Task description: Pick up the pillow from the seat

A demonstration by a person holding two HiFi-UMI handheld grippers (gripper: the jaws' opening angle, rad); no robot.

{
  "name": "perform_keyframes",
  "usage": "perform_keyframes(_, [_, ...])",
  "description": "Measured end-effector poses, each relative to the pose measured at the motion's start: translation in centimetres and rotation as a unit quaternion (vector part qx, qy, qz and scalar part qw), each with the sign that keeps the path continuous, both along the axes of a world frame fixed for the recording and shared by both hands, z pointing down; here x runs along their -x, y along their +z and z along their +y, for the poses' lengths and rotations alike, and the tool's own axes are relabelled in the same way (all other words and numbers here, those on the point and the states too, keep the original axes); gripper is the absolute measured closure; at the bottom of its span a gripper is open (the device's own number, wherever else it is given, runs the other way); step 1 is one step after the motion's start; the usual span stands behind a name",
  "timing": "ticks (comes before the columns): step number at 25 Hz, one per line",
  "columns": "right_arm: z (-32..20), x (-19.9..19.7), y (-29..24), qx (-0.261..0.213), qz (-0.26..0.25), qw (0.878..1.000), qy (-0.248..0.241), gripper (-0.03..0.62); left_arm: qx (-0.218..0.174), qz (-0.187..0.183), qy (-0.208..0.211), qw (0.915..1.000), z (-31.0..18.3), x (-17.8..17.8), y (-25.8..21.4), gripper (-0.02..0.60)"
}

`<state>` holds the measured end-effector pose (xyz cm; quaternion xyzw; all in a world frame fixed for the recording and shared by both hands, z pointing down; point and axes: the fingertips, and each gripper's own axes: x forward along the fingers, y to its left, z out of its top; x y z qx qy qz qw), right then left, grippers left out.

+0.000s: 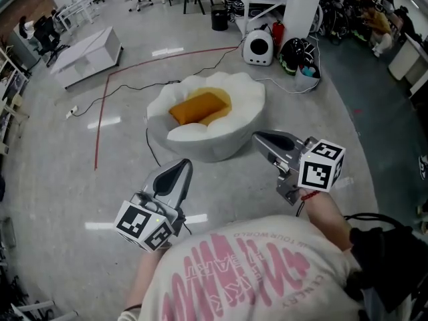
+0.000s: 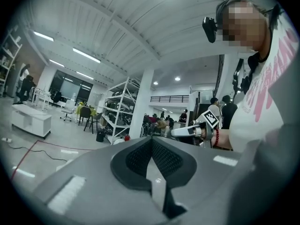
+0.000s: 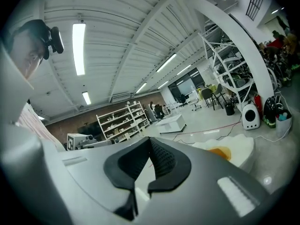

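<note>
An orange pillow (image 1: 198, 107) lies in the hollow of a white, petal-edged floor seat (image 1: 247, 102) in the middle of the head view; a part of the seat (image 3: 241, 146) with the orange pillow (image 3: 220, 152) shows low right in the right gripper view. My left gripper (image 1: 182, 166) hangs short of the seat's near left side, jaws shut with nothing between them. My right gripper (image 1: 259, 138) is level with the seat's near right edge, also shut and empty. Both are apart from the pillow. In the left gripper view the right gripper (image 2: 174, 132) shows, but not the seat.
Black cables (image 1: 134, 85) and a red line (image 1: 100, 112) run over the grey floor left of the seat. A white low cabinet (image 1: 83, 55) stands far left. A white round device (image 1: 258, 47), bags (image 1: 298, 55) and a white pillar (image 1: 302, 5) stand behind the seat.
</note>
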<state>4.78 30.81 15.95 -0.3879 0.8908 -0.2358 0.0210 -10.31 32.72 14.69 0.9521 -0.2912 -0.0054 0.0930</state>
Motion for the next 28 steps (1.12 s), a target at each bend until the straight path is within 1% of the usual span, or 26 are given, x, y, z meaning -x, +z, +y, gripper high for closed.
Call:
perform_keyframes(5, [-2.4, -0.5, 0.7, -0.002, -0.001, 1.0, -0.01, 0.59, 0.016, 0.0, -0.024, 0.9996, -2.5, 0.2, 1.6, 0.568])
perform_keyframes(9, [-4.2, -0.7, 1.9, 0.011, -0.001, 1.0, -0.015, 0.589, 0.031, 0.001, -0.046, 0.9985, -3.8, 0.9, 2.6, 0.568])
perform_keyframes(17, [-6.7, -0.4, 4.1, 0.037, -0.022, 0.999, -0.018, 0.59, 0.041, -0.023, -0.068, 0.9966, -5.2, 1.7, 3.5, 0.568])
perform_keyframes(21, [-9.4, 0.1, 4.1, 0.034, -0.022, 0.999, -0.008, 0.59, 0.041, -0.024, -0.062, 0.997, -8.7, 2.4, 3.5, 0.568])
perform_keyframes(23, [-11.0, 0.3, 3.8, 0.031, -0.01, 0.999, 0.002, 0.59, 0.039, -0.025, -0.053, 0.9975, -10.9, 2.6, 3.4, 0.568])
perform_keyframes(25, [-12.5, 0.4, 3.4, 0.026, 0.003, 1.0, 0.008, 0.591, 0.037, -0.019, -0.042, 0.9983, -12.9, 2.6, 3.1, 0.568])
perform_keyframes(28, [-14.9, 0.8, 2.5, 0.021, 0.014, 1.0, 0.014, 0.59, 0.031, -0.018, -0.029, 0.9989, -15.8, 2.7, 1.8, 0.568])
